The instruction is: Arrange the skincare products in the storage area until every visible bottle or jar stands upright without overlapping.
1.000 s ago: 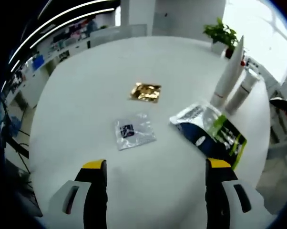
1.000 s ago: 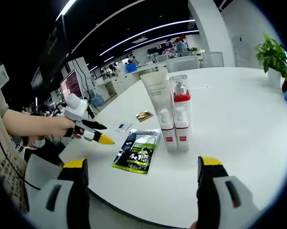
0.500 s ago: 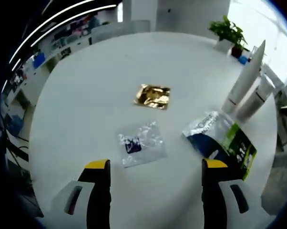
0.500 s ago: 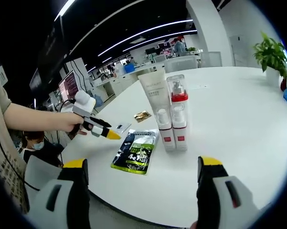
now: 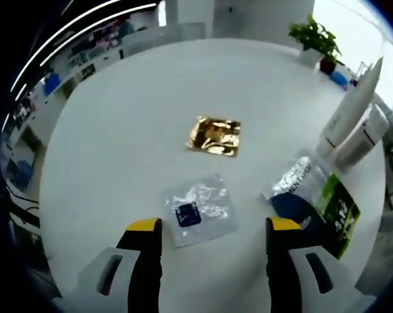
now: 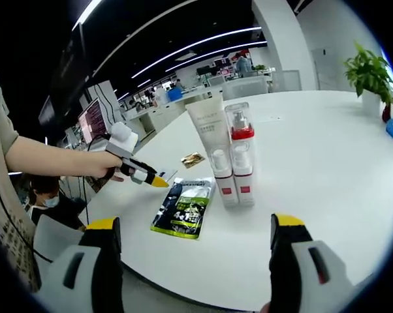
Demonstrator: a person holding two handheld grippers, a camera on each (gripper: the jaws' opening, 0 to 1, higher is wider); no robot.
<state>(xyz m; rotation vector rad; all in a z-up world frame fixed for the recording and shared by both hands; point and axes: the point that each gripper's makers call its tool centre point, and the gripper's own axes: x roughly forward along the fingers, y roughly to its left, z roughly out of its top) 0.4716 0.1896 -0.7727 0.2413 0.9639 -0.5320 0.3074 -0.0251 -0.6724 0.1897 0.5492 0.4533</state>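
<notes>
Hovering over the round white worktop (image 5: 105, 130), the left gripper (image 5: 209, 229) has its fingers spread and empty just above a clear sachet (image 5: 198, 208). A gold sachet (image 5: 214, 135) lies farther toward the worktop's middle. The right gripper (image 6: 195, 228) is likewise spread and empty beyond the near edge. A white tube (image 6: 213, 156) and red-collared pump bottle (image 6: 241, 156) stand upright, touching, beside a flat dark-and-green pouch (image 6: 183, 208).
</notes>
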